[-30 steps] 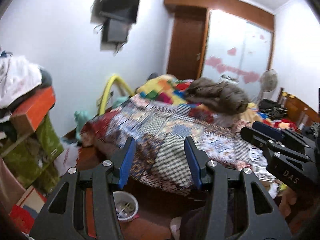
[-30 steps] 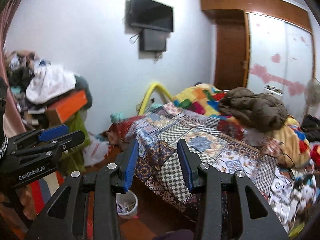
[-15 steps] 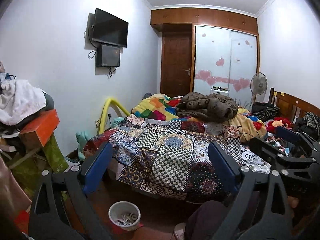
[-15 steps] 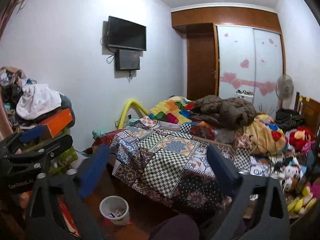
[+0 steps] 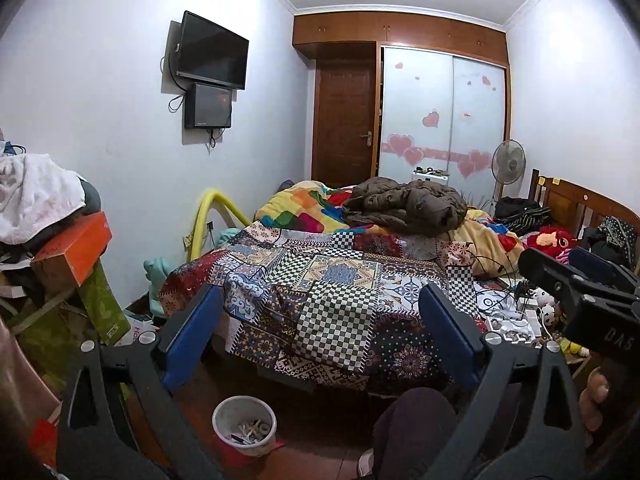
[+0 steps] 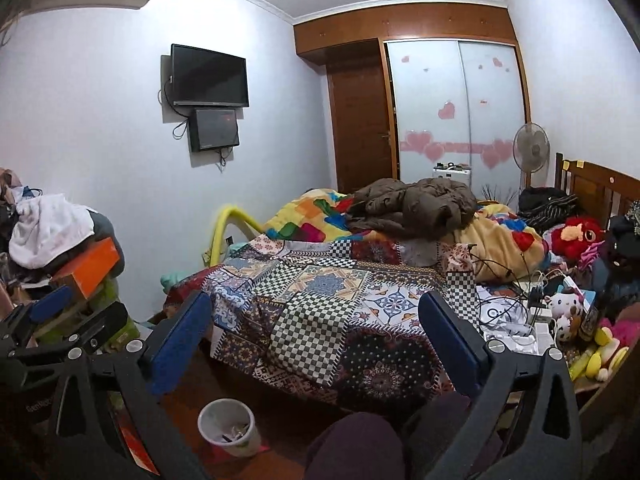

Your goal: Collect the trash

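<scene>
Currently we hold the left tool (image 5: 320, 328) and the right tool (image 6: 316, 328) level and side by side, each with its blue fingers spread wide and nothing between them. In the left view, the right tool appears at the right edge; in the right view, the left tool appears at the left edge.

Below both tools, the white waste bin (image 5: 245, 424) stands upright on the floor at the foot of the bed (image 5: 340, 280), near our knee. Small scraps already lie in its bottom; what they are is too small to tell.

Step assessment: both tools are unloaded and point across the room, so we judge that this is a scanning stance. It fits either a search for a further piece or a pause after a drop into the bin. Loose white items lie among cables at the bed's right side (image 6: 516, 332); whether any is trash, we cannot tell.

Legible writing: "DAS" on the right tool body (image 5: 614, 338); partial "GenRob" on the left tool body (image 6: 38, 402). Nothing else is readable.
</scene>
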Demonstrator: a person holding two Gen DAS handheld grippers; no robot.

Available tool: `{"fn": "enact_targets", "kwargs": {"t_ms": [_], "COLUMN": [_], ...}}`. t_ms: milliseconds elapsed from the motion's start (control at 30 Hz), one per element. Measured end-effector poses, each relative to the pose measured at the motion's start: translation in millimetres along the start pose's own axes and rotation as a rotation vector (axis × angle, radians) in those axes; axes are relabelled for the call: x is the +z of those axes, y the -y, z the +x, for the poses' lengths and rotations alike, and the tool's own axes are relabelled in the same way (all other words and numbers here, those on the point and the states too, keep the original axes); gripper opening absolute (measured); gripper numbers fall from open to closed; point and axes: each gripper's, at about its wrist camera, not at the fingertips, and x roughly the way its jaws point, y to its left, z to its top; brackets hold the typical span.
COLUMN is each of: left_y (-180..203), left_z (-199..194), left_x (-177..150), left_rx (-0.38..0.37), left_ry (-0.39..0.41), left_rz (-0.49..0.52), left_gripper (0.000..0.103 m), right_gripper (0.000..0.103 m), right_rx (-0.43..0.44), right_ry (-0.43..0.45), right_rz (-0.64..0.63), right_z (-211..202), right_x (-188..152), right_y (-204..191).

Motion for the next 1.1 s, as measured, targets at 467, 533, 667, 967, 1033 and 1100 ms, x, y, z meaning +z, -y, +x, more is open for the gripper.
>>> {"fn": "enact_targets", "kwargs": {"t_ms": [467, 533, 667, 967, 1033, 1100], "left_y": [-6.2, -7.2, -8.1, 0.1, -0.6, 0.1], "left_z": [-3.1, -3.2, -3.3, -4.1, -4.4, -4.8], "left_x": [-3.6, -3.6, -3.9, -5.6, -5.7, -6.7], "left_rx": [-0.001, -0.003, -0.005, 0.002, -0.001, -0.001], "left_ry": [-0.003, -0.003, -0.005, -0.01, -0.009, -0.01], "left_rz": [-0.021, -0.021, -0.022, -0.028, -0.029, -0.031], "left_gripper": [0.099, 0.099, 0.099, 0.099, 0.099, 0.099], "right_gripper": [0.103, 0.103, 0.103, 0.103, 0.103, 0.103], "right_rx": [-0.002, -0.003, -0.003, 0.004, 0.004, 0.005], "right_ry": [-0.01, -0.011, -0.011, -0.025, -0.028, -0.032], "right_rz": [-0.023, -0.023, -0.025, -0.028, -0.03, -0.03], "right_z": [-4.7, -3.7, -4.9, -5.0, -4.0, -3.7], "right_x": [-1.8, -2.4, -2.2, -0.4, -1.4, -2.5], "right_y": [-3.6, -4.0, -3.3, -1.7, -2.3, -3.0]}}
